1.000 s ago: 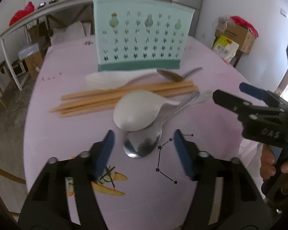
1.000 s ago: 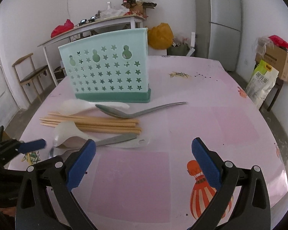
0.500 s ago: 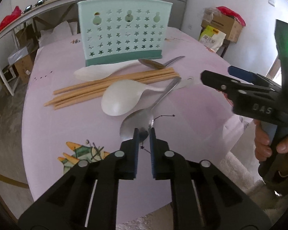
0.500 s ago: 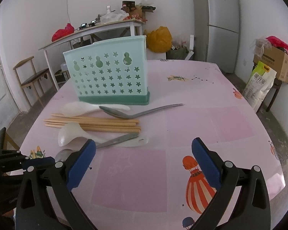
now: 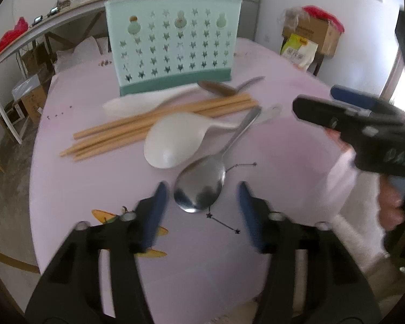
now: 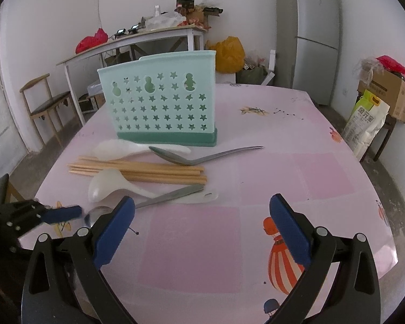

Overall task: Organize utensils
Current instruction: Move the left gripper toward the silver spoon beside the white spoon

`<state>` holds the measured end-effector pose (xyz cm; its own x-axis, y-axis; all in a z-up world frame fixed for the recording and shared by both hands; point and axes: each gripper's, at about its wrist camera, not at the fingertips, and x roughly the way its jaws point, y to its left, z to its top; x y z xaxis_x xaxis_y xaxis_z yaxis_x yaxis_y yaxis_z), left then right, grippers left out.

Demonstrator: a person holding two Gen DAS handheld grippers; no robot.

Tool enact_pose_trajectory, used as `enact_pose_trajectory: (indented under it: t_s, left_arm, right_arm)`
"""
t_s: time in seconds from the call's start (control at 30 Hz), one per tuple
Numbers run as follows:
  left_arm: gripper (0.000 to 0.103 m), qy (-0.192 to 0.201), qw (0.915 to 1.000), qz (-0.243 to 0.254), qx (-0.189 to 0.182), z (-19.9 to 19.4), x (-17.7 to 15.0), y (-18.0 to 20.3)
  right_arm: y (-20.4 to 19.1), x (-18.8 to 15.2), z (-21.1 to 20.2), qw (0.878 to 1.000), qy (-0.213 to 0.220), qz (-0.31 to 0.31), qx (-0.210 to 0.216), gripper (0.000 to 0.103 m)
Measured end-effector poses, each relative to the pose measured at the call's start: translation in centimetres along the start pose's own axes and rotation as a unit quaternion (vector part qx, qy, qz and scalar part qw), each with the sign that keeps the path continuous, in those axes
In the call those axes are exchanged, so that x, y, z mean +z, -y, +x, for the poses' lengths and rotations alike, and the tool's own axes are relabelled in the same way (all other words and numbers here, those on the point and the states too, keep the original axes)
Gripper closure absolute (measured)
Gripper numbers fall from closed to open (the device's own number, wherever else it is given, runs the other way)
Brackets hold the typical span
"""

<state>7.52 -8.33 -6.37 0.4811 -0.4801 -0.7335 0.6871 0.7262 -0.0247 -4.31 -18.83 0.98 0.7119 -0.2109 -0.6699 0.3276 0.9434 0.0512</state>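
Mint-green star-perforated utensil holder (image 6: 159, 102) upright mid-tabletop (image 6: 283, 167), before it two white plastic spoons (image 5: 175, 141), two metal spoons (image 5: 202, 186), one chopstick bundle (image 6: 137, 170), left gripper (image 5: 201, 210) just opening, empty, right gripper (image 6: 202, 229) spread, empty.

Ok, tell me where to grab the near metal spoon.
Grip the metal spoon at its narrow handle, just behind the bowl, coming from above. It lies flat, its bowl is wide and its far handle end crosses the white spoon, so mid-handle probably suits best.
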Motion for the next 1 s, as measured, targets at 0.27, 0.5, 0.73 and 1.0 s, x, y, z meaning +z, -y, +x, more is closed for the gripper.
enact_pose_trajectory:
  t_s: [0.27,0.5,0.73,1.0]
  left_arm:
    - [0.091,0.025,0.9994,0.017,-0.014,-1.7,0.6,-0.1]
    - [0.103,0.041,0.9988,0.019,-0.018,-2.6,0.6,-0.4]
    - [0.103,0.028,0.9994,0.013,-0.019,-1.7,0.1,-0.3]
    - [0.087,0.014,0.9934,-0.097,-0.06,-2.9,-0.3,-2.7]
  right_arm:
    - [-0.5,0.1,0.0,1.0,-0.003,-0.005,-0.003,0.006]
    - [-0.8,0.1,0.1,1.0,-0.007,-0.01,-0.002,0.006]
    - [-1.0,0.3,0.0,1.0,-0.006,-0.011,-0.004,0.006]
    - [-0.5,0.1,0.0,1.0,-0.009,-0.003,-0.006,0.006]
